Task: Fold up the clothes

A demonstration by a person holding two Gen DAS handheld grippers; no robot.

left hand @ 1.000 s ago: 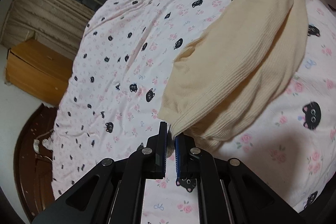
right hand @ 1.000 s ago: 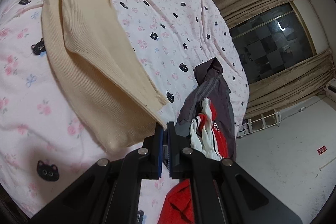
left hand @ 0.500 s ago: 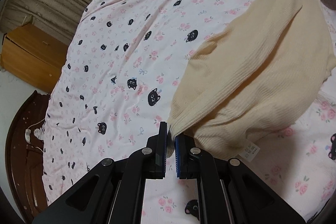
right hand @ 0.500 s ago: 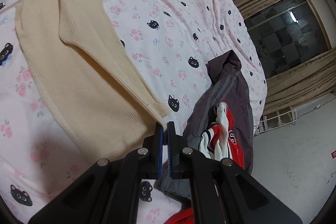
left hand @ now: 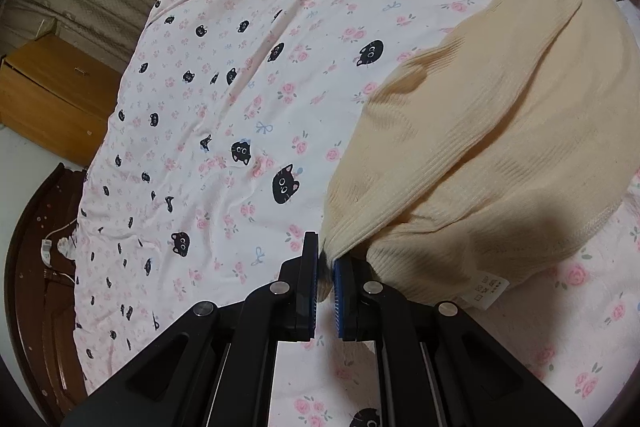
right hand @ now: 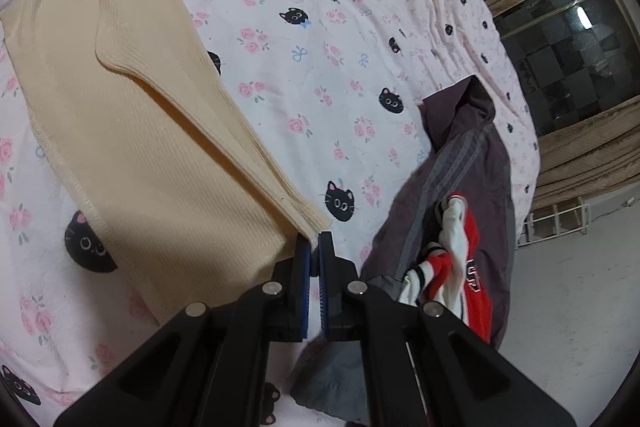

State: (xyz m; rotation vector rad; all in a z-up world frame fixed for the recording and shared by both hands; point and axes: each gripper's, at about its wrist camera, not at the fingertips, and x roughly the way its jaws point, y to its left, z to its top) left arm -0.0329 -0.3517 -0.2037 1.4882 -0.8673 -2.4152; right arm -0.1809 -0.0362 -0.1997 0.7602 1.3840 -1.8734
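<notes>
Cream ribbed top [left hand: 500, 115] on the cat-print bedsheet [left hand: 248, 75], doubled over itself along its length, upper layer draped across the lower, care label [left hand: 490, 291] showing at the near edge. Left gripper [left hand: 326, 259] pinched shut on one end of the folded edge, right gripper [right hand: 314, 247] clamped narrow on the opposite end, both fingertips low by the sheet. Judged mid-fold: one lengthwise fold roughly laid, though ends not released and layers not squared; further folds and smoothing likely left. Beside the right gripper, a heap of other clothes, a grey striped garment [right hand: 472, 163] and a red-and-white piece [right hand: 460, 251], crumpled and apparently awaiting folding. Against a second earlier: top lower and flatter, less slack hanging in air, more fabric resting on the sheet, label newly visible, both grips unchanged.
</notes>
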